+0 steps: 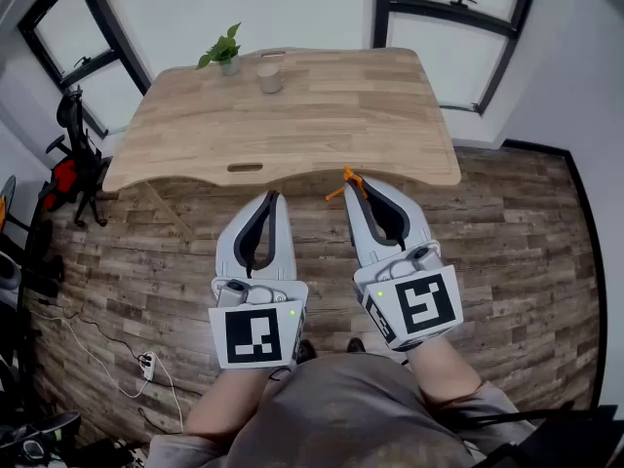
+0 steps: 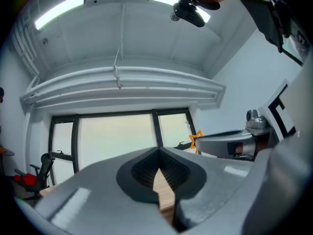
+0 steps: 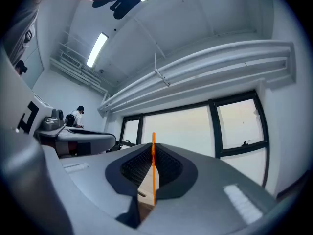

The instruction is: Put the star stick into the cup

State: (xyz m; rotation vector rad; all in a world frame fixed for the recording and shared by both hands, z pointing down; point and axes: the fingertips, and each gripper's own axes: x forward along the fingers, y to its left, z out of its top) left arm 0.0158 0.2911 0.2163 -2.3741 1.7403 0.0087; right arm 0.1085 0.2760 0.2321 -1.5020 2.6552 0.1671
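Note:
My right gripper [image 1: 359, 179] is shut on a thin orange star stick [image 1: 343, 185], held in the air just in front of the wooden table's [image 1: 331, 115] near edge. In the right gripper view the stick [image 3: 153, 168] stands upright between the dark pads. Its star tip [image 2: 195, 140] shows in the left gripper view, at the end of the right gripper. A small beige cup [image 1: 270, 76] stands at the table's far side, left of centre. My left gripper [image 1: 271, 197] hangs beside the right one, shut, with nothing in it [image 2: 157, 152].
A small potted plant [image 1: 227, 51] stands just left of the cup. An office chair [image 1: 76, 149] and cables [image 1: 107, 359] lie on the wood floor at the left. Windows [image 1: 458, 27] run behind the table. A person [image 3: 76, 115] stands far off.

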